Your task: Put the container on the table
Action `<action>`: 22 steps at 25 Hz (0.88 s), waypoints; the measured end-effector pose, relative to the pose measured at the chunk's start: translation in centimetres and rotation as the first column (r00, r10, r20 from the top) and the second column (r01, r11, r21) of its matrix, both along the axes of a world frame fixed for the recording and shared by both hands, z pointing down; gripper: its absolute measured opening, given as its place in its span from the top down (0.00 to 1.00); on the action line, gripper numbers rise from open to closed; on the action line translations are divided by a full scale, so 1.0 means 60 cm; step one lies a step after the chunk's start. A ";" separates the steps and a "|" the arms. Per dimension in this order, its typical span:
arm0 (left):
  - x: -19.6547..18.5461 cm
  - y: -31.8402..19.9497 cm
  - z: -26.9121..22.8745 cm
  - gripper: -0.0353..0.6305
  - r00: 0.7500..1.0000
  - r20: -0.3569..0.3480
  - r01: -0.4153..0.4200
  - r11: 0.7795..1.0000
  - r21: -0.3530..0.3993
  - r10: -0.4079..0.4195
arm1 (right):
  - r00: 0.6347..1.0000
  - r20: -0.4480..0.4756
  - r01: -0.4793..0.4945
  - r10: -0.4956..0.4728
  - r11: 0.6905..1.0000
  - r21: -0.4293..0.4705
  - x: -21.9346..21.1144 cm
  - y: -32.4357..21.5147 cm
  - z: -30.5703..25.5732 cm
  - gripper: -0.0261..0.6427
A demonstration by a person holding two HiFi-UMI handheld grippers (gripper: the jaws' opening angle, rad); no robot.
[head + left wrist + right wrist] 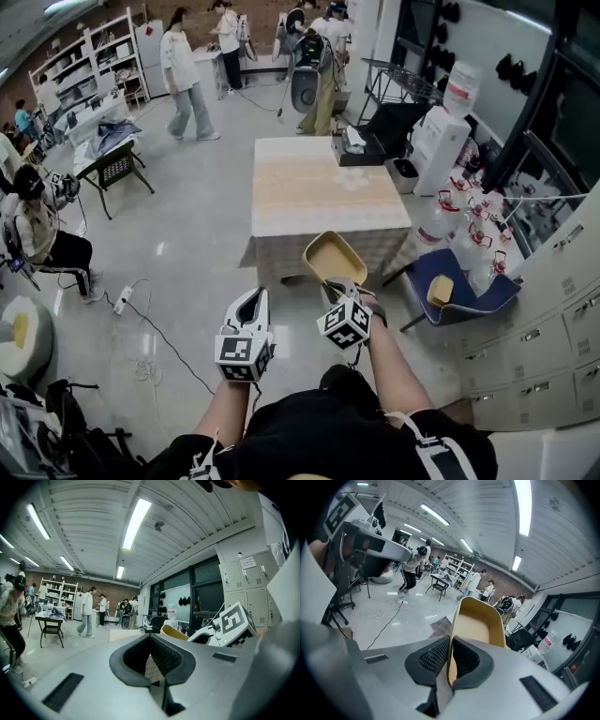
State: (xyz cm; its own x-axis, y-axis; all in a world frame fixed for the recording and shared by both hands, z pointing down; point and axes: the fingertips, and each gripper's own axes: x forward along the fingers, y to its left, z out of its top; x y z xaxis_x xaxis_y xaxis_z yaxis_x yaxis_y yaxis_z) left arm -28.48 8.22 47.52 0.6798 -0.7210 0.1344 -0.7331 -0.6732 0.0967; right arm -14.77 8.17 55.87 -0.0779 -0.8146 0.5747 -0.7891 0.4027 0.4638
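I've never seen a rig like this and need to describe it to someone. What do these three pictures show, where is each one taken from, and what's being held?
There is no robot here: a person holds a hand-operated claw in each hand. The head view comes from a camera on the person's head, looking down. The other two views come from cameras riding on each claw, looking along its jaws. The right claw pinches the wall of a yellow container, which is in the air and not yet set on the cloth-covered table ahead. The left claw is shut, with nothing in it.
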 end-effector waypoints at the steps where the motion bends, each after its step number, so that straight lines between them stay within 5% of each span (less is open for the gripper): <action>1: -0.002 -0.009 0.005 0.93 1.000 0.004 0.007 1.000 -0.002 -0.007 | 1.000 -0.001 -0.002 0.002 1.000 0.002 0.002 -0.007 0.001 0.90; 11: 0.093 -0.146 0.032 0.93 0.999 0.045 0.005 1.000 0.002 -0.006 | 0.998 0.017 -0.054 0.053 0.998 0.029 0.118 -0.148 0.024 0.90; 22: 0.386 -0.440 0.005 0.93 0.996 0.081 0.027 1.000 0.015 -0.028 | 0.998 0.054 -0.016 0.015 1.000 0.020 0.393 -0.452 0.013 0.90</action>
